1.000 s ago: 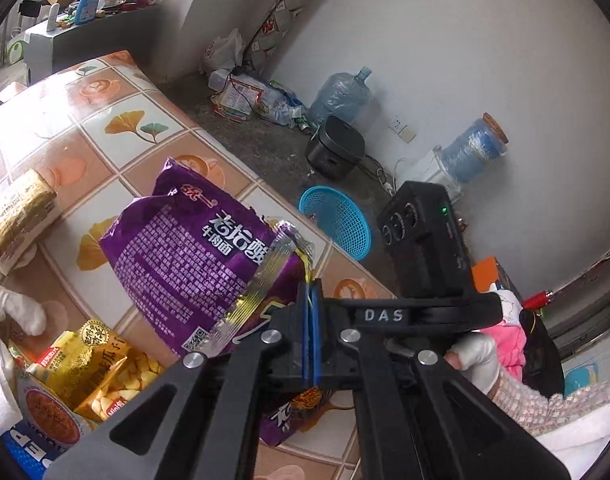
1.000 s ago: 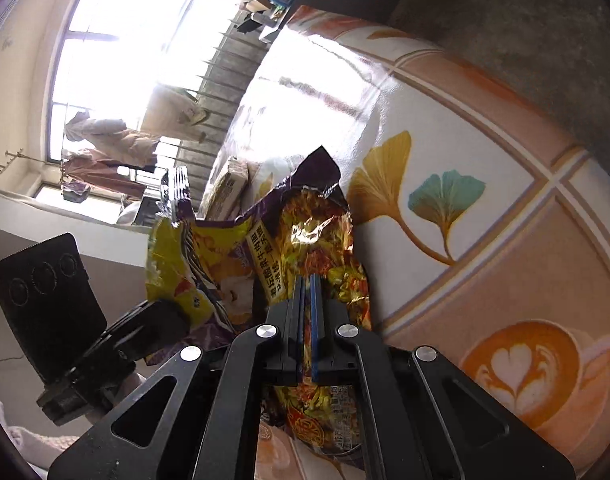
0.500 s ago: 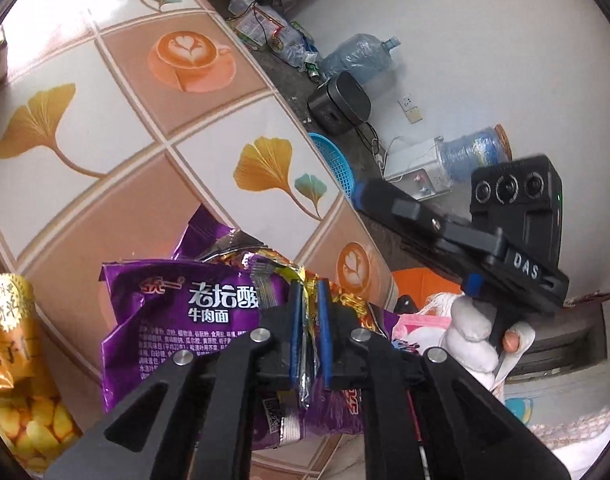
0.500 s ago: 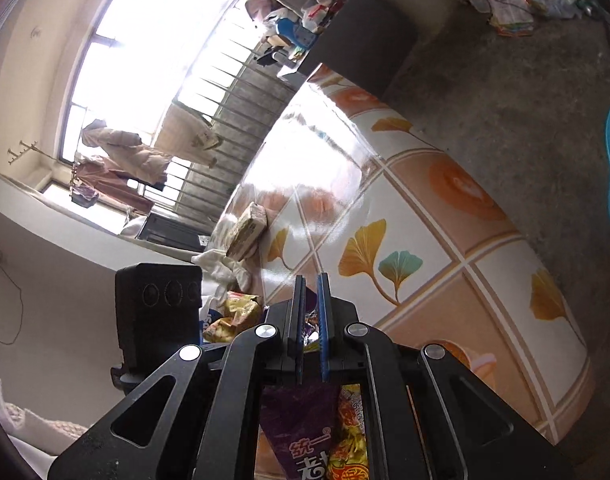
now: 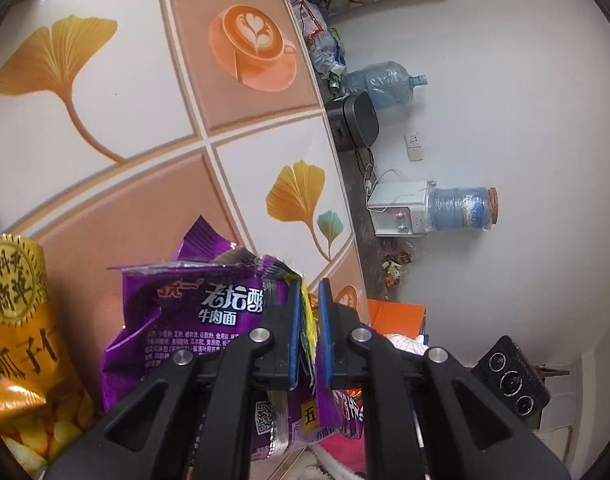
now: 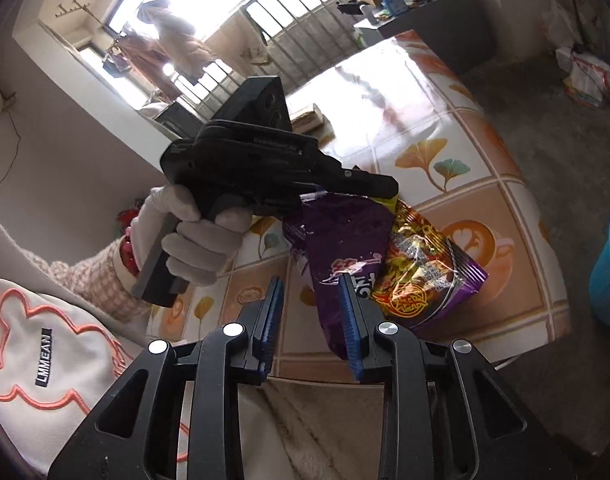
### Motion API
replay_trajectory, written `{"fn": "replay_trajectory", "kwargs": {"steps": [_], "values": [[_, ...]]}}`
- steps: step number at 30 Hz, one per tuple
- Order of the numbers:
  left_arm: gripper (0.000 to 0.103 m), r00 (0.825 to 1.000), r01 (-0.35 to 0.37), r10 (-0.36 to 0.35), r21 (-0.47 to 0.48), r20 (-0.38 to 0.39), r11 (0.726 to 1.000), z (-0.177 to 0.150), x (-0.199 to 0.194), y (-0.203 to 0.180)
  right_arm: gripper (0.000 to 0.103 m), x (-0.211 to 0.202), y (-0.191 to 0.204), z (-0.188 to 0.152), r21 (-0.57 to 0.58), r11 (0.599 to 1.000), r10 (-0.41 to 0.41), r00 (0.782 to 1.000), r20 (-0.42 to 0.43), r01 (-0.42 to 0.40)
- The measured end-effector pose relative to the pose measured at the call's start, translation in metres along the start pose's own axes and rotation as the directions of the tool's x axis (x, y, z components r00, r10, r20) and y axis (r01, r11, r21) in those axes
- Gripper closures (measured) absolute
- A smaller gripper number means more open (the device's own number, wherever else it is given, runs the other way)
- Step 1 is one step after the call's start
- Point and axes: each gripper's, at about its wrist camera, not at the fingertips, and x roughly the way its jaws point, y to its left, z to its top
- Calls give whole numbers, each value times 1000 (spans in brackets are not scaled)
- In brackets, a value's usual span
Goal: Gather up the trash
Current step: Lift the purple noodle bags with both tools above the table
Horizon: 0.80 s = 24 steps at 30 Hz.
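A torn purple noodle wrapper (image 5: 193, 320) hangs just over the tiled table (image 5: 105, 120). My left gripper (image 5: 309, 284) is shut on its crinkled top edge, and the foil shows in the narrow gap between the blue pads. In the right wrist view a gloved hand holds the left gripper (image 6: 385, 191), and the wrapper (image 6: 345, 236) dangles from its tip. My right gripper (image 6: 311, 280) sits a little below and in front of the wrapper. Its jaws are opening, with nothing pressed between the pads. The wrapper passes behind the right finger (image 6: 351, 320).
A yellow snack bag (image 5: 17, 340) lies at the left on the table (image 6: 485, 200). A blue basket (image 6: 609, 276) stands on the floor beyond the table's right edge. A rice cooker (image 5: 353, 120) and water bottles (image 5: 389, 84) line the wall. The person's white top (image 6: 45, 340) is close.
The right gripper, shut on the wrapper before, has let go, spread its jaws and pulled back. The left gripper has rolled and sunk toward the table, keeping its hold on the wrapper.
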Motion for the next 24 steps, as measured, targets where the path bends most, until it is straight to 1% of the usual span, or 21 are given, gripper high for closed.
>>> {"fn": "replay_trajectory", "kwargs": {"steps": [2, 3, 5, 6, 7, 8, 9, 11, 13, 15, 16, 17, 18, 19, 20, 21, 23, 24], "values": [[94, 1000, 7, -7, -5, 2, 1000, -2, -1, 0, 74, 11, -14, -2, 39, 997, -67, 998, -18, 67], [94, 1000, 7, -7, -3, 14, 1000, -2, -3, -1, 75, 16, -21, -2, 69, 996, -61, 998, -27, 63], [91, 999, 6, -6, 1, 32, 1000, -2, -7, -3, 77, 18, -30, -2, 116, 992, -43, 999, -6, 44], [87, 999, 10, -10, 7, 47, 1000, -3, -12, -6, 79, 19, -32, -2, 125, 991, -43, 999, -4, 44], [84, 997, 13, -15, 24, 75, 1000, -4, -20, -10, 80, 20, -33, -3, 130, 990, -52, 999, -5, 52], [84, 994, 11, -16, 49, 106, 999, -6, -30, -15, 80, 20, -35, -2, 138, 989, -52, 999, -4, 52], [83, 990, 3, -15, 84, 139, 996, -8, -40, -23, 80, 20, -37, -3, 153, 987, -45, 999, 0, 45], [83, 983, -10, -21, 167, 182, 986, -15, -56, -40, 81, 20, -43, -2, 183, 983, -34, 999, 5, 32], [83, 979, -40, -19, 279, 203, 960, -27, -69, -61, 82, 23, -48, -1, 210, 978, -14, 1000, 9, 12], [83, 980, -101, 24, 387, 199, 916, -41, -70, -78, 82, 25, -50, 0, 224, 975, -2, 1000, 12, -1], [83, 978, -147, 64, 429, 201, 891, -48, -62, -88, 82, 26, -50, -1, 226, 974, 1, 1000, 13, -4], [83, 971, -202, 117, 463, 206, 863, -54, -55, -92, 82, 28, -51, 0, 228, 974, 4, 1000, 14, -7], [83, 963, -256, 174, 487, 208, 835, -59, -46, -93, 82, 27, -51, -3, 228, 974, 7, 1000, 16, -10], [83, 953, -298, 223, 494, 207, 817, -62, -35, -92, 82, 26, -49, -4, 225, 974, 7, 1000, 19, -11], [83, 942, -333, 267, 489, 202, 806, -63, -26, -88, 82, 22, -47, -6, 221, 975, 5, 1000, 20, -10], [84, 937, -349, 290, 484, 195, 802, -63, -18, -83, 82, 20, -45, -7, 214, 977, 0, 1000, 20, -5], [87, 934, -356, 300, 487, 192, 798, -65, -11, -73, 81, 14, -44, -9, 195, 981, -19, 1000, 19, 14], [88, 930, -366, 310, 492, 195, 789, -65, -7, -71, 80, 14, -41, -10, 183, 983, -29, 999, 20, 24]]}}
